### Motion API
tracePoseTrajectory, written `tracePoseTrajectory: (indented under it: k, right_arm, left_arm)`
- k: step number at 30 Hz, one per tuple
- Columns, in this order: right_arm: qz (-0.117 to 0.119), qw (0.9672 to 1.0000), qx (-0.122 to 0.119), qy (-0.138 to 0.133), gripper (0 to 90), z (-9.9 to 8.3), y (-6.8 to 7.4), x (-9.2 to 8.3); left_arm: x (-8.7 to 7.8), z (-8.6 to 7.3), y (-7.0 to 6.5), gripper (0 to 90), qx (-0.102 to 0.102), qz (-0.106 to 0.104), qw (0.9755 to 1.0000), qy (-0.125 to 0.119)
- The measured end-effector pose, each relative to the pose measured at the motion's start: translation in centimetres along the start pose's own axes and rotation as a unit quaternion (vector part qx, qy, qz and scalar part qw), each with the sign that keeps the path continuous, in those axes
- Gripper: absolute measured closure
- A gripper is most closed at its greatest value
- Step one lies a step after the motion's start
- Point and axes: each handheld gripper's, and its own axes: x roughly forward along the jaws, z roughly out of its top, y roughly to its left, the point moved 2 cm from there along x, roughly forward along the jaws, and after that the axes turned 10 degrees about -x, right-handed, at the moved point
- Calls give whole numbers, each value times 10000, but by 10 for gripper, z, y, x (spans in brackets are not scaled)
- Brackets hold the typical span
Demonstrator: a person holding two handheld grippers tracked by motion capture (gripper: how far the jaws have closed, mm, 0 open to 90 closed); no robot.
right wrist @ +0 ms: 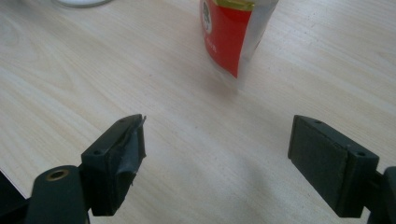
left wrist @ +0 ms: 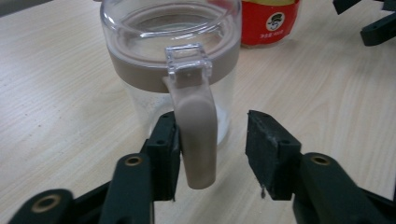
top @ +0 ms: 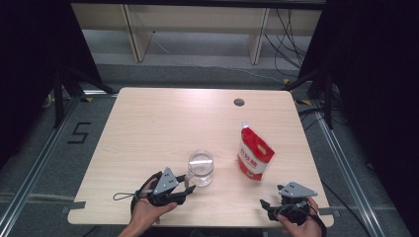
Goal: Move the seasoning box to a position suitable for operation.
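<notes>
The left gripper (top: pixel 187 183) is reaching the upright jug (top: pixel 200 168) at the surface's (top: pixel 148 128) near middle. Left gripper view — handle (left wrist: pixel 198 130) pointing toward it, touching one pad, jaws half open, jug base hidden. Right gripper (right wrist: pixel 215 154) is gaping empty.

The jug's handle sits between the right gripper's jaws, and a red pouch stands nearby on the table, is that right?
Not quite: it is the left gripper, not the right. The left gripper view shows the jug's handle between its jaws, against one pad with a gap to the other. The red pouch does stand nearby on the table.
</notes>
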Motion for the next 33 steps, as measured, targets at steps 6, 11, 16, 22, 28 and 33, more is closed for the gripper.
tracePoseTrajectory:
  k: [6,11,16,22,28,33]
  right_arm:
    - [57,10000,-44,16,198,1,2,2]
    - [63,9998,-168,47,198,1,2,2]
    - [44,9998,-191,7,199,1,1,3]
    - [120,9998,-134,55,199,1,4,4]
    - [160,9998,-83,112,199,1,5,3]
    - [212,9995,-218,102,199,1,4,5]
  left_arm:
    - [-1,1,6,719,-125,59,9999,-45]
    - [-3,1,11,721,-98,99,9999,-14]
    - [-8,0,21,719,-112,196,9997,-15]
    - [-8,-4,36,657,-106,654,9977,-149]
    - [-1,-4,34,655,-20,750,9971,-107]
    - [0,-4,40,704,-142,875,9960,-141]
